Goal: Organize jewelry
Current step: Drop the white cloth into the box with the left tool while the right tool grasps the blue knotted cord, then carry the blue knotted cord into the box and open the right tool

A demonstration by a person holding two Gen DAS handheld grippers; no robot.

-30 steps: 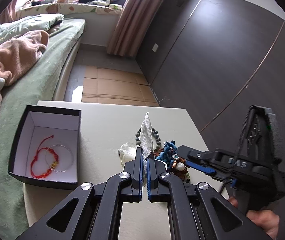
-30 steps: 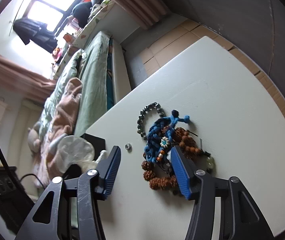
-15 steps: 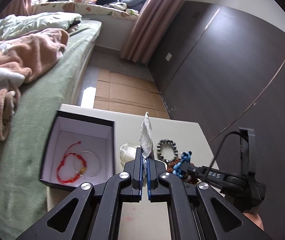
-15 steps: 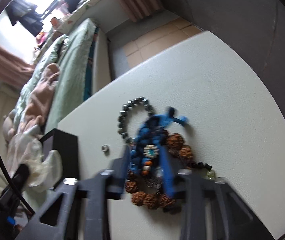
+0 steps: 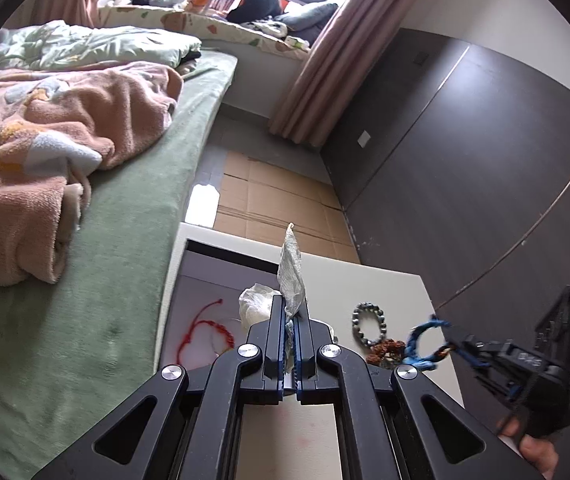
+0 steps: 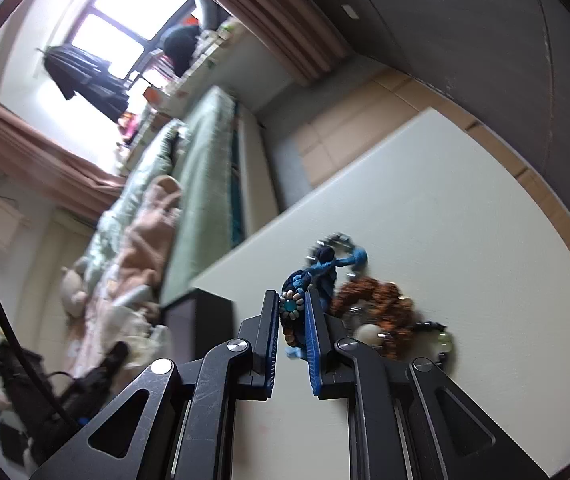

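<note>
right gripper (image 6: 289,312): jaws just closing, clamped on blue cord bracelet (image 6: 317,276), lifted off table (image 6: 425,208)
left gripper (image 5: 293,320): pinched on crumpled plastic bag (image 5: 292,276)
brown bead bracelet (image 6: 369,300): on table, beside grey bead ring (image 5: 369,322)
box (image 5: 205,304): holds red string bracelet (image 5: 205,332)

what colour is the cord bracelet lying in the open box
Red, clearest in the left wrist view.

**Clutter to the right, bare tabletop beyond**

The far half of the tabletop (image 6: 445,208) lies bare. Near the front, brown bead strands (image 6: 369,304) and a metal bead bracelet (image 5: 369,322) crowd the right; the black box (image 5: 221,276) walls off the left edge, beside the bed (image 5: 133,216).
</note>
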